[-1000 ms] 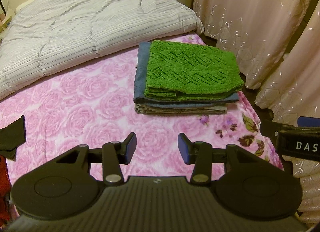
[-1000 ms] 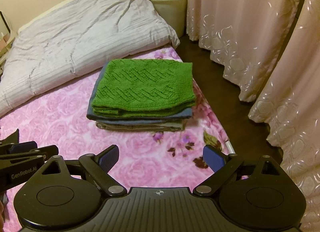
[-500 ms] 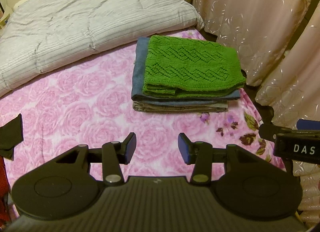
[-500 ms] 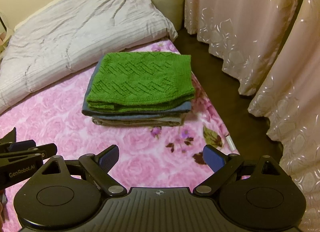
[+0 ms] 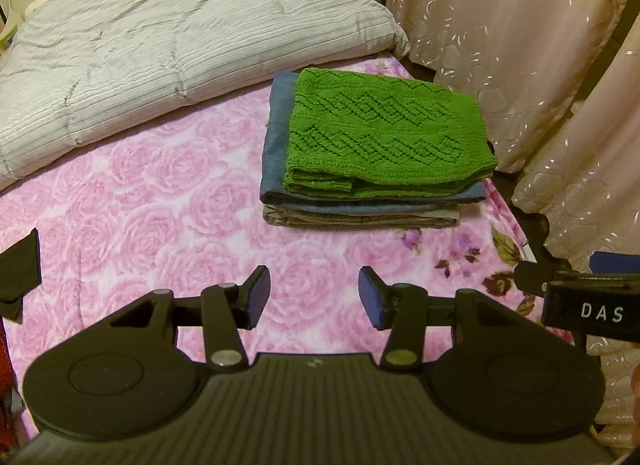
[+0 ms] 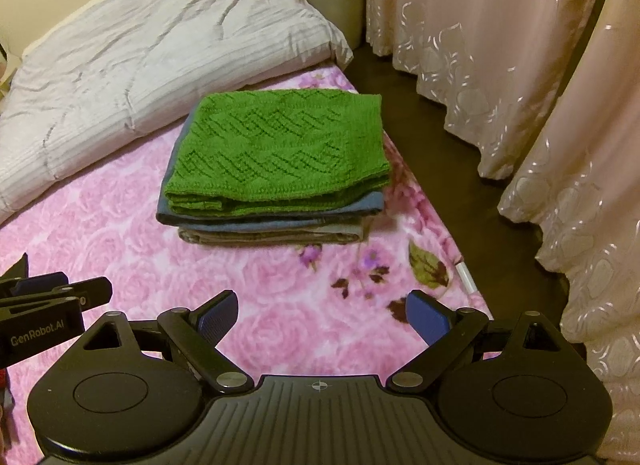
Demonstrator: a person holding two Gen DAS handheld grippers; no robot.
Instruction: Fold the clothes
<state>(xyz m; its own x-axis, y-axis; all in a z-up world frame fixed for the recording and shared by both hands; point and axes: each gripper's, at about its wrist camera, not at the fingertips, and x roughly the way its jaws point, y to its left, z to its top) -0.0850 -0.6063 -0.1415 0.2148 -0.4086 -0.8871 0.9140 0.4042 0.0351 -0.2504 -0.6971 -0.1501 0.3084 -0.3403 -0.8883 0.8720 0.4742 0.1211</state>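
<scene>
That green lacy knit sweater point(image 5: 384, 133) sits folded atop a blue and a grey-beige folded garment on the pink rose-print blanket point(image 5: 160, 201), both the left gripper point(image 5: 314, 297) and right gripper point(image 6: 322, 315) spread and empty; looks soft, floppy, snag-prone, so I'd pinch its thick folded front edge.

Warm, dim yellowish indoor light in both views, soft shadows only. Heavy fisheye bending, with black vignette corners at 1 and 11 o'clock. The curtain point(image 6: 500, 65) embroidery glints at 2 o'clock. Center's fairly sharp; edges go mushy and grainy.
</scene>
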